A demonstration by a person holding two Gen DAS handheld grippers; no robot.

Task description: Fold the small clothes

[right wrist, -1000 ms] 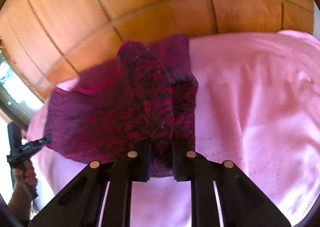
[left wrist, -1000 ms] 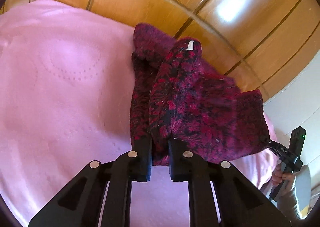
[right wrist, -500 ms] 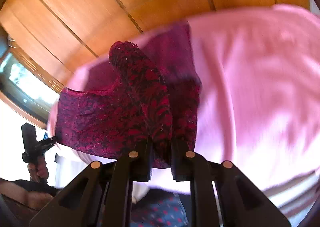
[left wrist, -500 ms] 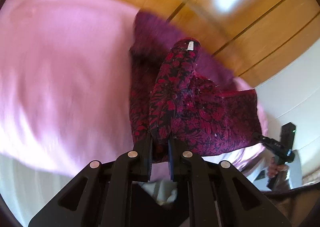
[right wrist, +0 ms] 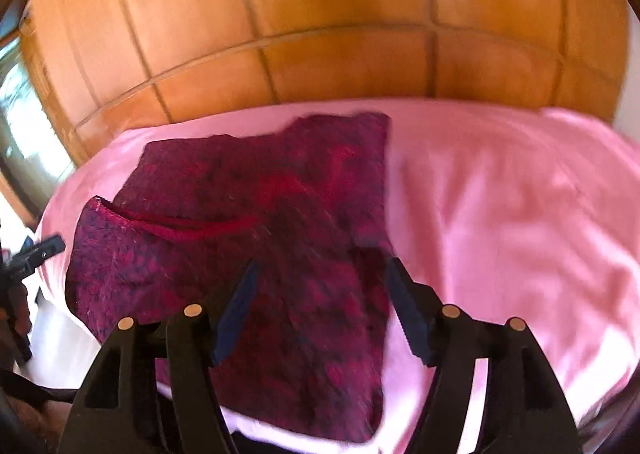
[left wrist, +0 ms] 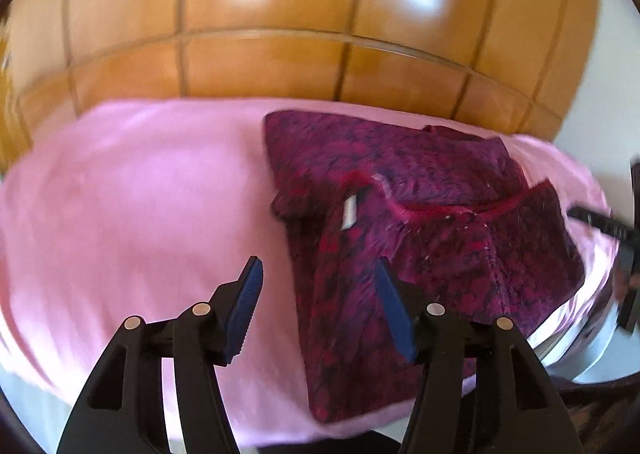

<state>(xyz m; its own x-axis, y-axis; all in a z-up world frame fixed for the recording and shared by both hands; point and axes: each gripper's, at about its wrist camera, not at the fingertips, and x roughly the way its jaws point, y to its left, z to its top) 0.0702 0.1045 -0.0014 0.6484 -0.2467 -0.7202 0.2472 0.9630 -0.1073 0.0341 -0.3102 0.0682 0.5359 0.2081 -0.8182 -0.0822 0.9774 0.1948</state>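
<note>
Crimson patterned garment (left wrist: 420, 213), soft folds, pink bedspread (left wrist: 140, 193), both claws spread.

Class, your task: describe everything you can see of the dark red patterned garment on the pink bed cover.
The garment is a soft, fuzzy-looking fabric, dark red with a black floral pattern and a plain red trim edge. A small white tag shows near its middle. It lies folded, one layer over another, spread fairly flat on the pink bed cover, near the cover's front edge. Both the left gripper and the right gripper hover open above it, neither one gripping it. The pictures are blurred, so finer detail is unclear.
</note>
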